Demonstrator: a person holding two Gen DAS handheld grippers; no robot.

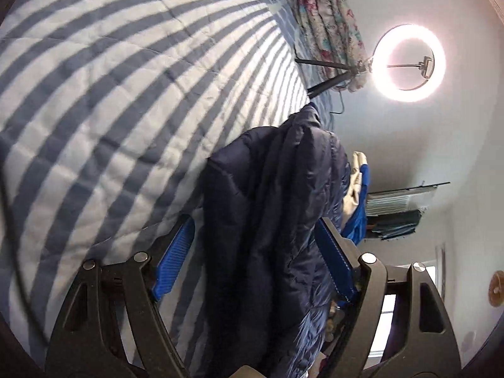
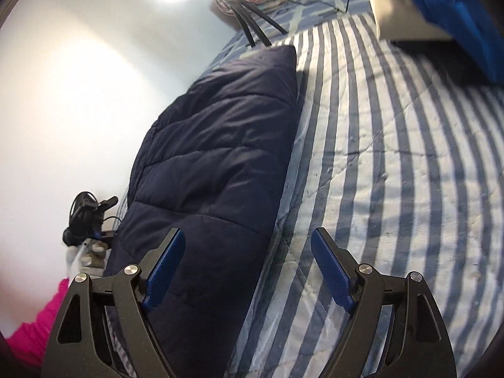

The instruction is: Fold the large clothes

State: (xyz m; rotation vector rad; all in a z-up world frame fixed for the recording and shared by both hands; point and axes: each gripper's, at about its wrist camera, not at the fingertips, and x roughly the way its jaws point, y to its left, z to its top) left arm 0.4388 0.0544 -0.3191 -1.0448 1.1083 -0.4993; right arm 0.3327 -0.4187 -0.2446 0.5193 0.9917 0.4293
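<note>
So the navy puffer jacket [image 2: 217, 157] is lying on the bed, on a blue and white striped quilt [image 2: 393, 173], folded into a long narrow slab near the edge of the mattress. Makes sense to keep it there, flat surface, lots of free room beside it for the next fold.

The left gripper [image 1: 255, 261] has its blue ribbed pads wide apart with a bunched part of the jacket [image 1: 271, 220] sitting between them. The fabric touches the right-hand pad but I can't tell if it's actually being pinched; looks to me like it's spread open around the cloth, not clamped. The right gripper [image 2: 249, 271] is also spread wide, holding nothing, hovering over the near end of the jacket, one finger above the fabric and the other over the quilt.

Material wise: slick, slightly shiny nylon shell, stitched into fat padded panels, so it's puffy and springy. My guess is it'll want to pop back open. The quilt is matte cotton with diamond stitching.

Ring light [image 1: 409, 63] glowing by the wall, floral fabric [image 1: 327, 22] piled at the far end.
</note>
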